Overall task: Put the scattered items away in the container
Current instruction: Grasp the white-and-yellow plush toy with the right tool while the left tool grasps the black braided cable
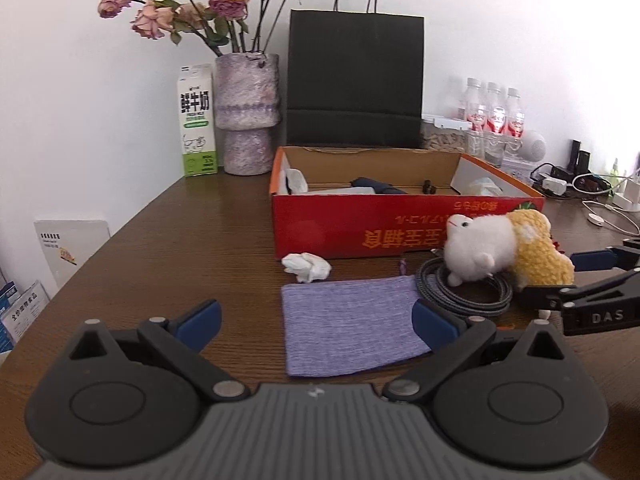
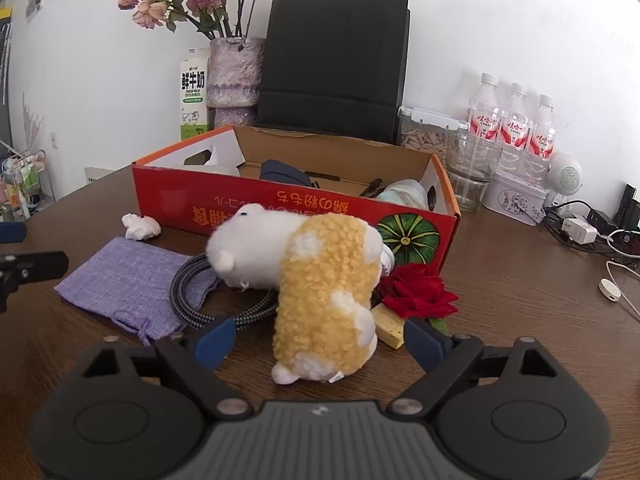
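Observation:
A red cardboard box [image 1: 360, 220] [image 2: 280, 208] stands open on the brown table, with several items inside. In front of it lie a white-and-yellow plush toy [image 1: 504, 252] [image 2: 320, 276], a coiled grey cable [image 1: 460, 292] [image 2: 188, 292], a purple cloth pouch [image 1: 352, 328] [image 2: 124, 280], a crumpled white tissue [image 1: 306, 266] [image 2: 140, 226], a red rose [image 2: 416, 290] and a yellow eraser-like block [image 2: 390, 326]. My left gripper [image 1: 316, 322] is open above the pouch. My right gripper [image 2: 320, 342] [image 1: 576, 276] is open, its fingers on either side of the plush's rear end.
Behind the box stand a black paper bag [image 1: 356, 80], a vase of dried roses [image 1: 248, 112], a milk carton [image 1: 196, 120], water bottles [image 2: 516, 128], a glass [image 2: 472, 172], a tin [image 2: 516, 200]. Chargers and cables [image 2: 592, 236] lie at right.

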